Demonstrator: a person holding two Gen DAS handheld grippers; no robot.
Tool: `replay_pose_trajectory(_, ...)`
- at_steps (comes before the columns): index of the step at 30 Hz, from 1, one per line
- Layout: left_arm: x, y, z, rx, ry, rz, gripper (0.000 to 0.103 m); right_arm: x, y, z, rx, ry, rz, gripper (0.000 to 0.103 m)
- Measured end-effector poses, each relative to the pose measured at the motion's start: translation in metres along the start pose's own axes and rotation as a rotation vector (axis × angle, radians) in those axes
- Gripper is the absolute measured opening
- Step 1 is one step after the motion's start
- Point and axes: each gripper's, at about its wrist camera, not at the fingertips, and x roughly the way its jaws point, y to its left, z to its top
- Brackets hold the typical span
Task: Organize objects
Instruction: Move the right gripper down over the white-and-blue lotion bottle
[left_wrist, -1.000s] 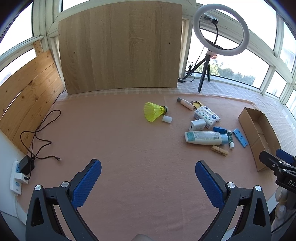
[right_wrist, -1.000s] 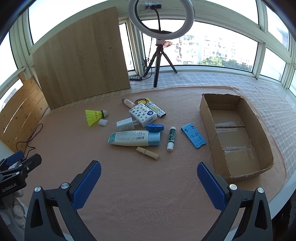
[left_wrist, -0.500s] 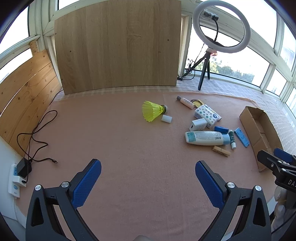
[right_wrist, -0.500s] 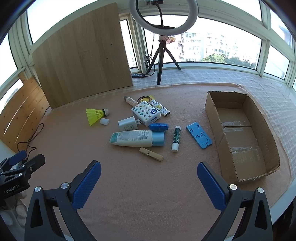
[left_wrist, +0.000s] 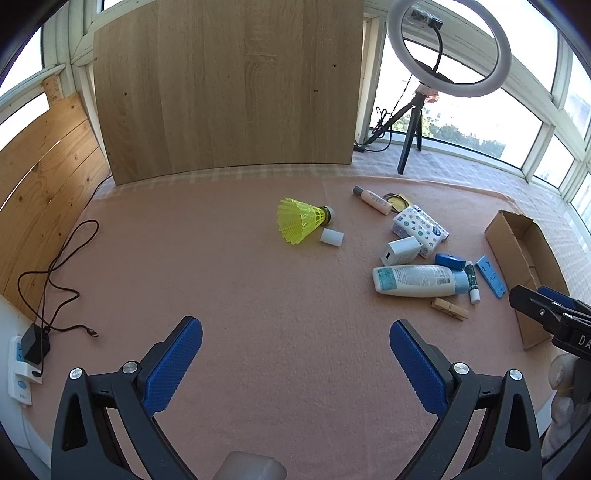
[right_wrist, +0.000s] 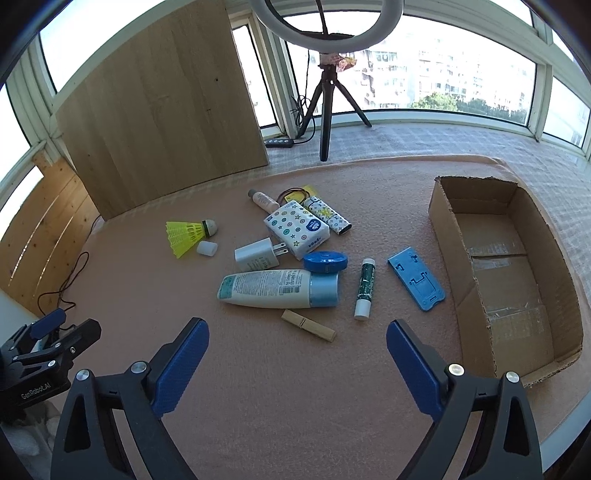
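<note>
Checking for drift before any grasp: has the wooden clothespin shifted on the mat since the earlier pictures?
No. The clothespin lies just below the lotion bottle, as before.

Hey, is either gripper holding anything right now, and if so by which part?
Nothing is held. The left gripper stands open over bare cloth, and the right gripper, jaws closing slightly, has nothing between them.

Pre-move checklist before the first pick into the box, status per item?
1. cardboard box open-topped, nothing inside: ok.
2. right gripper holds nothing, jaws closing slightly: ok.
3. left gripper open, nothing between its pads: ok.
4. wooden clothespin lies apart from the lotion bottle, nearest the right gripper: ok.
5. glue stick and blue stand lie separate, both graspable: ok.
6. Items behind the tissue pack overlap: cannot tell.
</note>
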Motion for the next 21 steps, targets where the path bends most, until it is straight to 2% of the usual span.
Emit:
replay_pose_trajectory(3,0.014,-0.001,0.002,-0.008,0.019,0.006,0.103,0.017,-0.004,0.009,0.020,0.037,0.031,0.087)
replay_pose_trajectory(7,0.037,-0.009,0.004,0.002,0.050,-0.003,0.103,0.044,-0.011,0.022,0.056,0.108,0.085,0.071)
replay_pose_trajectory(12,0.058,-0.022,0.010,0.024,0.060,-0.032,0.101,0.077,-0.027,0.033,0.137,0.187,0.125,0.062)
replay_pose_trajectory(14,0.065,-0.031,0.015,0.040,0.067,-0.051,0.098,0.089,-0.033,0.036,0.167,0.221,0.139,0.054)
replay_pose_trajectory(21,0.097,-0.062,0.036,0.100,0.101,-0.116,0.097,0.112,-0.046,0.043,0.225,0.277,0.150,0.047)
